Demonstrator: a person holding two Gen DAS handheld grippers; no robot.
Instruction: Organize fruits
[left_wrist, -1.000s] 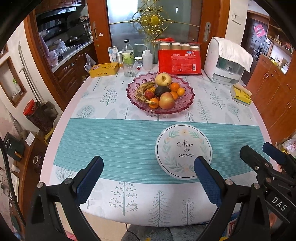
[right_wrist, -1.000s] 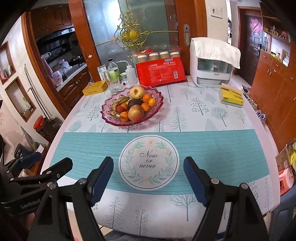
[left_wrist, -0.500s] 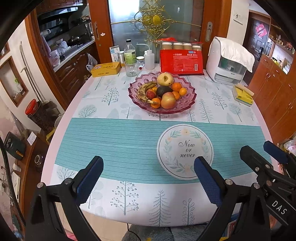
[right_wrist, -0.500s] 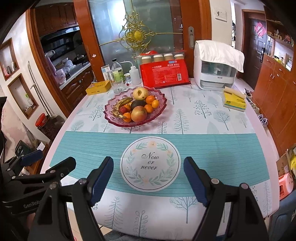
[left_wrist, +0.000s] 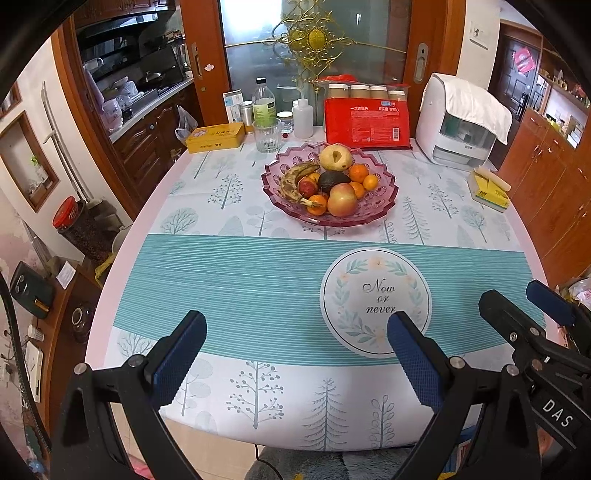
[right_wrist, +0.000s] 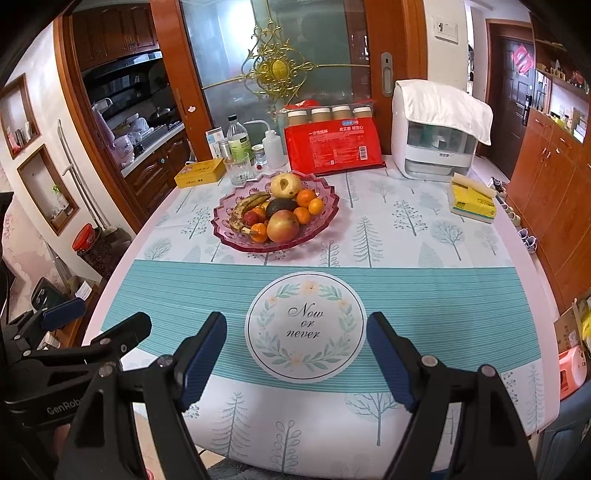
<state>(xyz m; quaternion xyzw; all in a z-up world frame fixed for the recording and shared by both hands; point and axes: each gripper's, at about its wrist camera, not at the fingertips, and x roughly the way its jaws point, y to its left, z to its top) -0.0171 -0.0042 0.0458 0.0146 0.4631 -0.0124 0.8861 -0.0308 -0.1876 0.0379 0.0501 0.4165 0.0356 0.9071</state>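
A pink glass fruit bowl (left_wrist: 384, 206) (right_wrist: 325, 218) stands past the middle of the table. It holds a spotted banana (left_wrist: 291, 177), a yellow pear (left_wrist: 334, 157), a dark avocado (left_wrist: 332, 180), a red-yellow apple (left_wrist: 342, 204) and several small oranges. My left gripper (left_wrist: 295, 343) is open and empty over the table's near edge. My right gripper (right_wrist: 295, 347) is open and empty beside it, also far from the bowl. Each gripper shows at the edge of the other's view.
A round "Now or never" mat (right_wrist: 306, 326) lies on the teal cloth band. At the back stand a yellow tin (left_wrist: 215, 136), a glass (left_wrist: 266, 133), bottles, a red package (left_wrist: 367, 123) and a white appliance (left_wrist: 461, 122). A yellow tissue pack (left_wrist: 489, 188) lies right.
Both grippers have drawn back and risen slightly, so the table and bowl sit a little lower in view. Both stay open and empty.
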